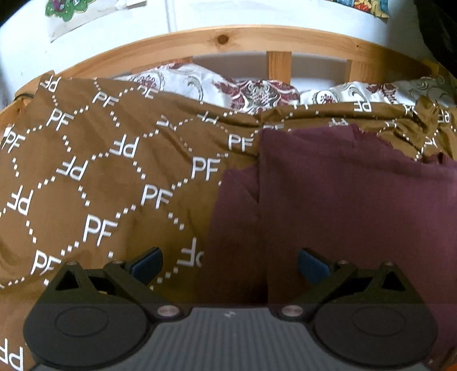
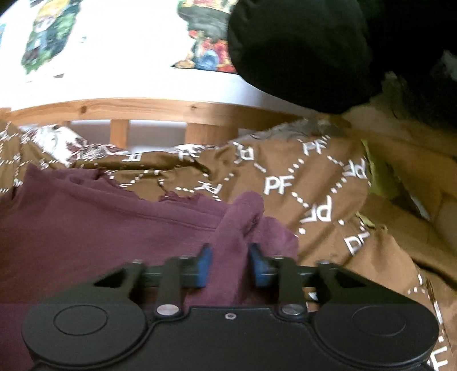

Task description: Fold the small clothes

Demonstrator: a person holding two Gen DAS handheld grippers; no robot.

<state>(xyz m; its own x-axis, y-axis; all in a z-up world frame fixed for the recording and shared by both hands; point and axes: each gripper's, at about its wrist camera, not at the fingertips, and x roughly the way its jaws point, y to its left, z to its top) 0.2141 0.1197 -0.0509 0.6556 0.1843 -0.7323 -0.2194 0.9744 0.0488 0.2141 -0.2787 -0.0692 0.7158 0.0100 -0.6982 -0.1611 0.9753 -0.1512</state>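
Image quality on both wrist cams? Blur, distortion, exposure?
Left wrist: mostly sharp, "PF" on the brown bedspread legible; fisheye bows the wooden bed rail; the white wall is blown out. Right wrist: soft motion blur throughout, wall posters smeared, black fabric crushed to no detail.

Soft indoor daylight, fairly even. White wall (image 1: 257, 17) behind the wooden bed rail (image 1: 228, 37) is overexposed, near blown out in the right wrist view. Strong fisheye curve bends the rail in both views. Right wrist view has motion blur throughout; wall stickers (image 2: 45, 37) smeared. A black mass (image 2: 300, 51) top right holds no detail. Left view sharper, mild softness at edges.
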